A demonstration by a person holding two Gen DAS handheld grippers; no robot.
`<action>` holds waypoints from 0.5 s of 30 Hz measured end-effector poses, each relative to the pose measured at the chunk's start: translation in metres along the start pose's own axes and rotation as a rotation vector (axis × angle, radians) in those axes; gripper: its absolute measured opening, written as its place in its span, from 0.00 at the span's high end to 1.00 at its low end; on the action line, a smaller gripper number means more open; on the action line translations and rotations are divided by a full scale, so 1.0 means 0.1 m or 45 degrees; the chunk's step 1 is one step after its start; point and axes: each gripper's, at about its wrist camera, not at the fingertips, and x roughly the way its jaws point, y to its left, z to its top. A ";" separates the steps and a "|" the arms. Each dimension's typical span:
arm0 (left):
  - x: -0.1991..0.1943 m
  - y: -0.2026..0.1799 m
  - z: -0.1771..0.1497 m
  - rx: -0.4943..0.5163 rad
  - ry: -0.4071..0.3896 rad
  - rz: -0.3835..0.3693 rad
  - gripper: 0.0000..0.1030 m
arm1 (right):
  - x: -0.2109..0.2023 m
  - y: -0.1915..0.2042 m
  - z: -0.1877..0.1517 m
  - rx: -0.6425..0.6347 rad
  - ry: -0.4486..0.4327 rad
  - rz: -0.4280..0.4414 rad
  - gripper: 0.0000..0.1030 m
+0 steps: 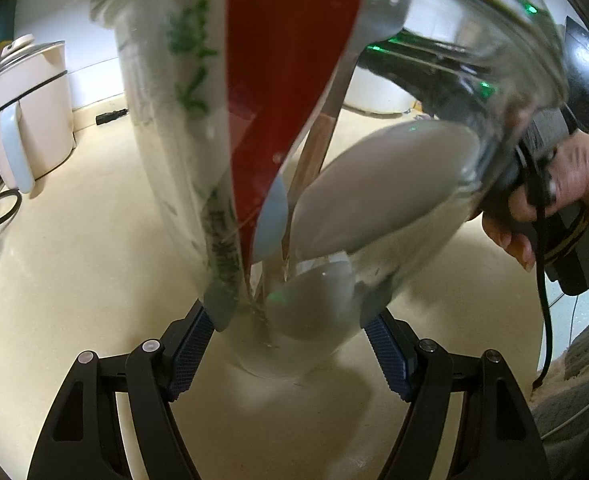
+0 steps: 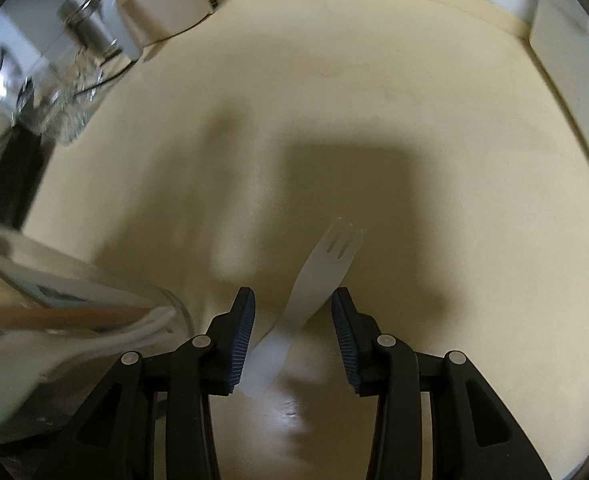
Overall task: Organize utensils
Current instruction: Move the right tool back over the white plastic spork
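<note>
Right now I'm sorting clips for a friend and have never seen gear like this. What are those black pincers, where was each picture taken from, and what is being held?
There is no robot: a person holds a two-finger gripper in each hand, each with a fisheye camera looking along its fingers. The left camera shows the left gripper clamped around a clear glass jar holding a spoon, a metal fork and a red utensil. It also shows the person's right hand. The right camera shows the right gripper open over a white plastic fork lying on the cream countertop. A white kettle stands behind.
</note>
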 end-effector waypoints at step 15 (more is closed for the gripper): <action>0.01 0.02 0.04 0.000 0.002 0.006 0.25 | -0.12 -0.44 -0.31 -0.178 -0.012 -0.057 0.85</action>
